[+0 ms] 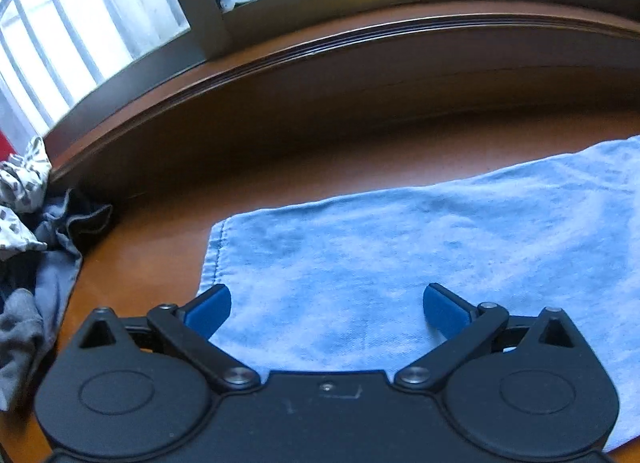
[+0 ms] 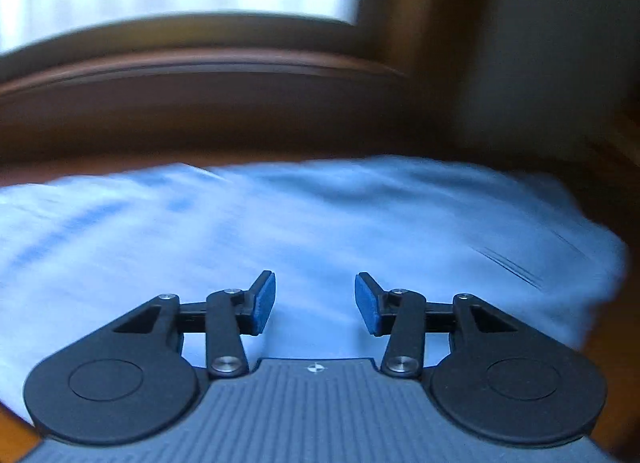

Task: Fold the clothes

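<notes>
Both tongs hang empty over the light blue garment point(image 1: 400, 247): the left gripper point(image 1: 326, 307) gapes wide near its stitched hem, the right gripper point(image 2: 315, 303) partly open. Spread flat on the wooden table point(image 1: 160, 247), the cloth looks soft and light, best pinched at hem corners. Farther off lies a heap of clothes point(image 1: 28, 247).

One light blue garment point(image 1: 400, 263) lies spread flat on the one wooden tabletop point(image 1: 160, 263). At the far left sits one heap of other clothes point(image 1: 32, 263), with at least three pieces showing: one white patterned, two grey. Two grippers show, each with two blue-padded fingers point(image 1: 210, 309).
</notes>
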{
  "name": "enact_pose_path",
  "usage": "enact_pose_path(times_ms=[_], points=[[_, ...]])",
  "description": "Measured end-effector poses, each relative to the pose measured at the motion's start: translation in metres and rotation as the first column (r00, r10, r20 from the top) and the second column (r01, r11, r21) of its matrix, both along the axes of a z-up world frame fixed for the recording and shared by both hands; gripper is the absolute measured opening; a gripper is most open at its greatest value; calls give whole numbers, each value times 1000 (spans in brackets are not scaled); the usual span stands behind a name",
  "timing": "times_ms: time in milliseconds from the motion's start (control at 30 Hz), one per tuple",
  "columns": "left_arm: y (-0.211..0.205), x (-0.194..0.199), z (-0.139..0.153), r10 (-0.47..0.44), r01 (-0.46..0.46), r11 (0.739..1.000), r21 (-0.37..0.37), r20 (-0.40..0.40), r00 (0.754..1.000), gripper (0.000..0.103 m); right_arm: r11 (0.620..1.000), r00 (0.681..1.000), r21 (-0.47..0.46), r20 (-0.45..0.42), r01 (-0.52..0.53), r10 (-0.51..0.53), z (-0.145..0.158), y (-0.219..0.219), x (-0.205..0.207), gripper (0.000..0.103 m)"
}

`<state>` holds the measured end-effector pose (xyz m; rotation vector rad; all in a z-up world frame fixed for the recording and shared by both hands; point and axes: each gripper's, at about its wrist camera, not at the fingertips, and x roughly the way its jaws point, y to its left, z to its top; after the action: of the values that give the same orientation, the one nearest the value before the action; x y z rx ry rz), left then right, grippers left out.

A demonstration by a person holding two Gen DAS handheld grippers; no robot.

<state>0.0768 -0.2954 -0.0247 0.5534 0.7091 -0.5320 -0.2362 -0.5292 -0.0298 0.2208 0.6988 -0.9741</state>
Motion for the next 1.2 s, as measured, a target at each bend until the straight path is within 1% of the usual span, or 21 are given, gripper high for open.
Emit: enact_pose_path(times_ms=[67,100,133,167,267,367,433,467,533,600,667,700,733,800,867,967,1000,1067,1100,1167,1200], points=[[4,6,0,5,-5,1000,-13,-19,1000,103,995,995,31,-16,98,-98,-4,-7,-28,49],[6,7,0,9,-9,1000,-8,-9,1000,103,990,991,44,6,131,-132,-6,-6,-40,52],[7,7,0,11,-11,1000,2,8,1000,103,987,988,61,29,148,-150,-7,-3,-45,53],[9,8,-1,11,-12,1000,19,35,999,103,983,985,79,52,163,-167,-8,-1,-50,53],[13,14,-2,17,-24,998,62,102,995,103,987,988,95,70,128,-135,-5,15,-32,53],[21,27,-3,54,-63,995,73,123,991,103,992,994,119,96,36,-48,-6,40,-11,53],[28,37,-3,87,-97,993,74,128,988,103,988,992,142,117,-60,43,-5,59,3,64],[31,43,-4,100,-112,991,79,134,986,103,983,987,144,123,-117,100,-5,69,13,64],[35,50,-4,123,-138,986,92,153,981,103,963,969,144,134,-228,209,-4,86,30,66],[35,55,-2,142,-159,982,104,151,978,103,931,939,149,148,-332,311,-2,97,41,65],[35,49,5,140,-147,987,62,111,984,101,906,917,173,177,-385,356,5,91,39,57],[35,45,9,138,-142,989,40,92,986,101,905,915,179,205,-385,348,9,84,34,55],[31,36,15,108,-108,994,0,63,992,101,914,917,178,238,-365,320,17,77,19,55],[19,14,24,40,-39,996,-76,8,999,101,937,918,166,312,-307,245,30,55,-10,56],[-3,-11,29,-44,38,990,-139,-40,998,101,955,915,151,357,-255,188,38,22,-35,57],[-53,-57,29,-169,151,966,-211,-67,983,101,980,939,75,309,-183,152,45,-35,-65,57],[-71,-68,26,-186,166,963,-213,-73,980,101,985,947,40,285,-166,148,47,-54,-74,57],[-108,-90,20,-191,173,963,-206,-74,979,101,988,953,7,266,-155,148,47,-96,-88,57],[-124,-100,16,-189,171,964,-205,-71,979,101,988,952,8,267,-157,150,46,-119,-91,57],[-154,-116,8,-169,153,972,-176,-76,983,101,986,950,10,269,-164,155,43,-160,-96,57],[-162,-118,3,-155,141,977,-158,-81,985,101,986,950,10,271,-167,159,43,-177,-97,56]])
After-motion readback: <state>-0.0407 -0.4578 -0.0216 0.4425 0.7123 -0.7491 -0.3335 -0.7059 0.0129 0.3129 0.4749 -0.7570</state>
